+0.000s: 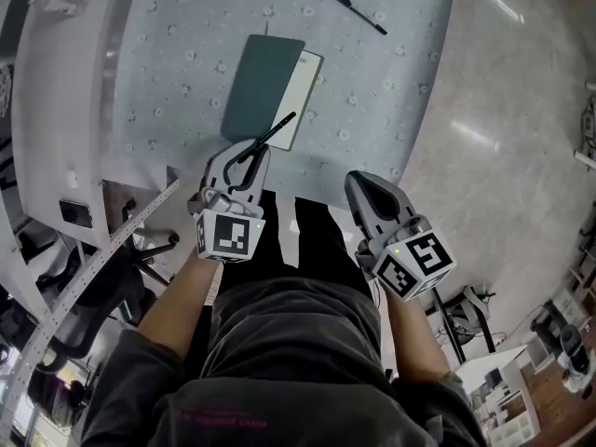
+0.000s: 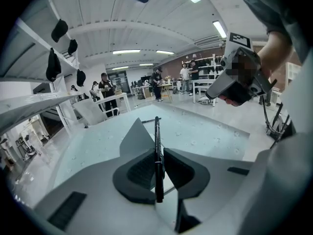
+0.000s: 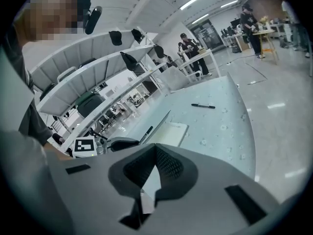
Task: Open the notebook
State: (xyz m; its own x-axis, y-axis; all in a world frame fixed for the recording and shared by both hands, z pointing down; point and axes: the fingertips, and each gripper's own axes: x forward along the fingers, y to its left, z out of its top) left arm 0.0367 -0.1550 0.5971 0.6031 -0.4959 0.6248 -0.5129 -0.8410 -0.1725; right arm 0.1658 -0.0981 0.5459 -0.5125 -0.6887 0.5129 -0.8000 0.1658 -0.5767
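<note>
The notebook [image 1: 264,84] lies on the table near its front edge. Its dark green cover is tilted up, and a white page [image 1: 304,88] shows at its right side. My left gripper [image 1: 251,152] hovers just in front of it, shut on a thin black pen [image 1: 272,133] that points toward the cover. In the left gripper view that pen [image 2: 157,131] stands upright between the pads, in front of the raised cover [image 2: 134,137]. My right gripper [image 1: 359,184] hangs at the table's front edge, right of the notebook, shut with nothing in it [image 3: 155,151]. The right gripper view also shows the notebook [image 3: 168,130].
A second black pen [image 1: 358,12] lies farther back on the flower-print tablecloth [image 1: 400,82]. A white curved shelf unit [image 1: 65,110] runs along the table's left side. Shiny floor [image 1: 503,138] lies to the right. People stand far off in the room.
</note>
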